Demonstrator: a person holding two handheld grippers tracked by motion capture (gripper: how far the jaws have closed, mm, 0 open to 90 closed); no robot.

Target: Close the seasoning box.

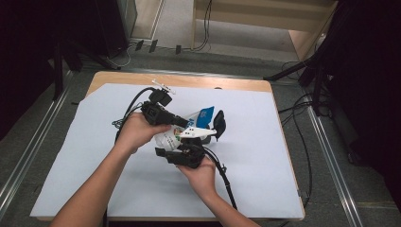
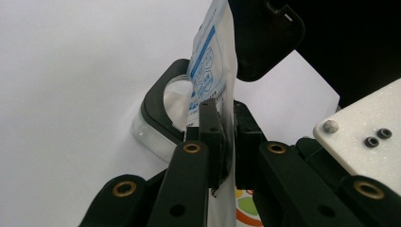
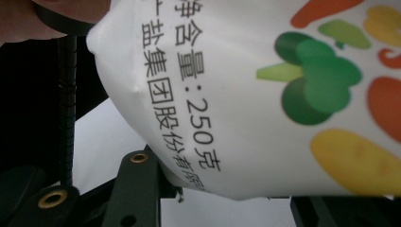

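Note:
A white salt bag [image 1: 204, 115] with a blue top and vegetable pictures hangs over the middle of the table. My left gripper [image 1: 182, 122] is shut on the bag's thin upper edge [image 2: 226, 118], with both pads [image 2: 210, 127] flat against it. Lower down, my right gripper [image 1: 187, 143] is shut on the bag's full body [image 3: 283, 94], one jaw on each side [image 3: 236, 198]. Just behind the bag stands a clear container with a black rim [image 2: 158, 106], its black lid [image 2: 267, 38] hinged open [image 1: 219, 123].
A white sheet [image 1: 269, 161] covers the wooden table [image 1: 189, 79]. Black cables trail from both grippers, one toward the front edge [image 1: 227, 184]. Dark stands and floor cables [image 1: 302, 137] surround the table, and metal rails run along both sides.

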